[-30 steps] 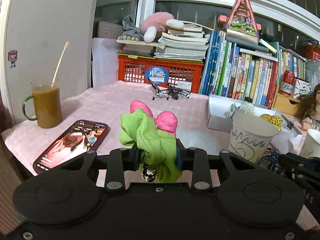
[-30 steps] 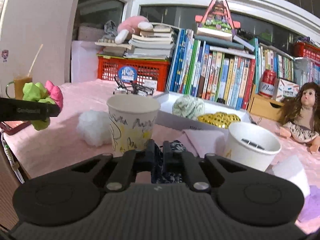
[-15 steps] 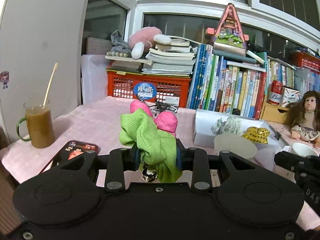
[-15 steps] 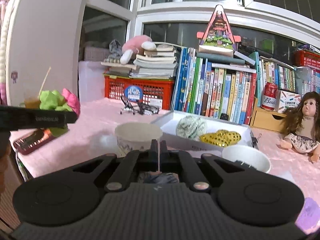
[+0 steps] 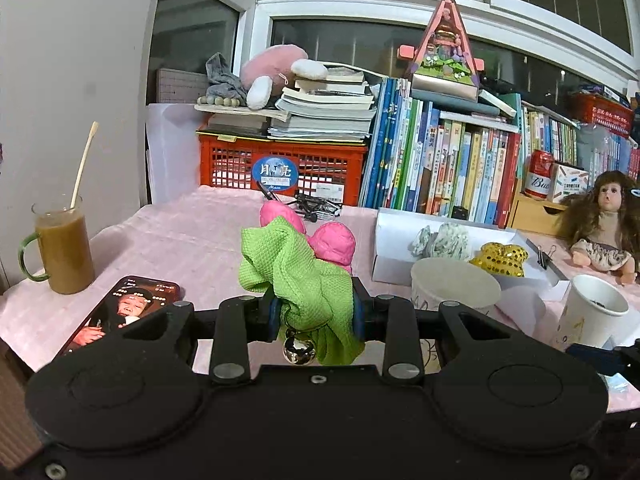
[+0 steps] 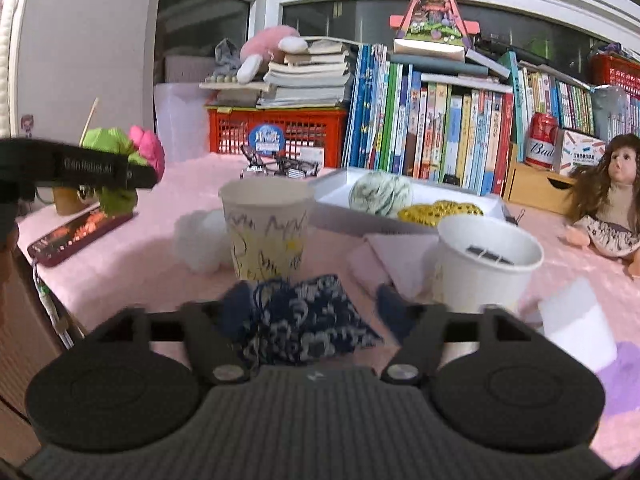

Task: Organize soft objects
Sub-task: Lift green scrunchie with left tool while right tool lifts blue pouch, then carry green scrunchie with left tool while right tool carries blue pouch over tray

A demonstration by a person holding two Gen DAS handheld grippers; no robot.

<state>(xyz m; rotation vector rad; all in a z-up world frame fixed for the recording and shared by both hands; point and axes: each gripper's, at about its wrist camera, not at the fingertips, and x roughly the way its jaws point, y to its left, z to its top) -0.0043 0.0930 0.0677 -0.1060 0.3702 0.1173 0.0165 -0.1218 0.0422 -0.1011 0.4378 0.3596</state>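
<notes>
Your left gripper clamps the green toy aloft while your right gripper gapes over the blue pouch lying at 6 o'clock; next, I judge, close on it

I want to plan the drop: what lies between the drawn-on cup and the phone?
In the right wrist view, a white fluffy ball lies beside the cup; toward the phone only pink cloth.

Both wrist views sit low, facing the bookshelf (shared); right sees left gripper.
</notes>
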